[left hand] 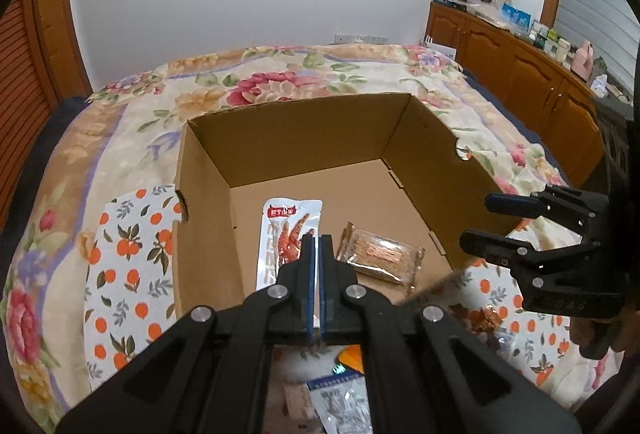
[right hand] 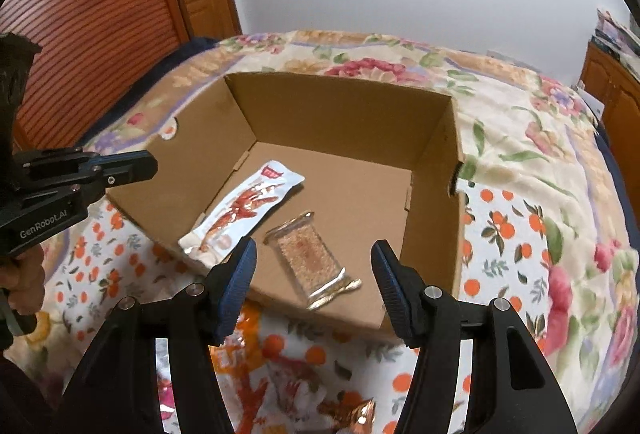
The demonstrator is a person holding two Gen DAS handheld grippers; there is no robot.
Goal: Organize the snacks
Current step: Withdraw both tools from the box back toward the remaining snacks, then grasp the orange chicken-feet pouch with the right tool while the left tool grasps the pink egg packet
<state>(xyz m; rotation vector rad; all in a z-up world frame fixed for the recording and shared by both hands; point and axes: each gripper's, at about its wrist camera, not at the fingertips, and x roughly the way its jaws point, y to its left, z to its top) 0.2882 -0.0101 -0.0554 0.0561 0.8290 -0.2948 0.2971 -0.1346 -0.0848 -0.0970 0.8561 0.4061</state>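
Note:
An open cardboard box (left hand: 304,138) (right hand: 344,122) stands on the bed. Inside lie a white chicken-feet snack pack (left hand: 280,230) (right hand: 244,206) and a clear brown cracker pack (left hand: 380,254) (right hand: 312,258). My left gripper (left hand: 318,246) is shut and empty over the box's near edge; it also shows at the left of the right wrist view (right hand: 148,164). My right gripper (right hand: 314,258) is open and empty above the box's near wall; it also shows in the left wrist view (left hand: 480,220). More snack packs lie on the orange-print cloth below: a grey-blue pack (left hand: 340,402) and red-orange packs (right hand: 256,386).
The box sits on an orange-print cloth (left hand: 128,274) (right hand: 500,234) over a floral bedspread (left hand: 260,82). A wooden cabinet (left hand: 520,74) with clutter on top runs along the right. A slatted wooden door (right hand: 92,14) is at the left.

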